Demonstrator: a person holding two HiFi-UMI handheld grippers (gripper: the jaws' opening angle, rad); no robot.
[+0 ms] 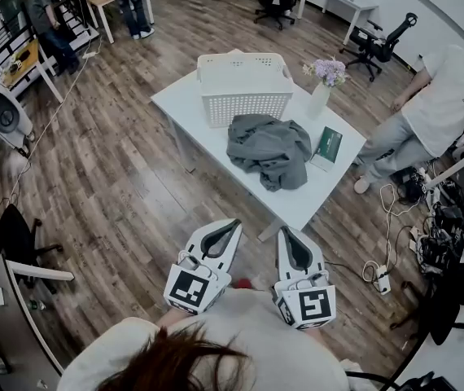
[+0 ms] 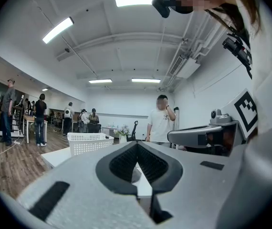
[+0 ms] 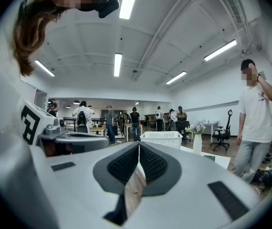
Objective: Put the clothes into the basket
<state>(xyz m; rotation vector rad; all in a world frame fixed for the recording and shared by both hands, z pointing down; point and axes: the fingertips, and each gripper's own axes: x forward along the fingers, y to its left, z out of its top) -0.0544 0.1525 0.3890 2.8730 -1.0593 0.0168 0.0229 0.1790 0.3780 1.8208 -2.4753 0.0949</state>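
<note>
While both grippers wait close to the person's body, the head view shows the grey clothes [image 1: 269, 149] lying as one crumpled heap on the white table [image 1: 295, 204]. The heap is directly in front of the white basket [image 1: 244, 104], which seems empty. A vase of flowers [image 1: 321, 92] and a green booklet [image 1: 327, 147] stand just beside the heap. The left gripper [image 1: 234, 223] and the right gripper [image 1: 285, 231] are well apart from the table.

From the left gripper view, its claw [image 2: 137, 149] is pressed together with nothing inside. The basket appears beyond it, and the jaws hide the clothes.

From the right gripper view, that claw [image 3: 139, 148] is also pressed together and empty, with the basket and the vase far ahead.

I judge the fabric to be soft, light and limp, so it will sag and trail when lifted. A good hold is probably a thick fold on top of the heap, pinching several layers together. A hanging sleeve could brush the vase.
</note>
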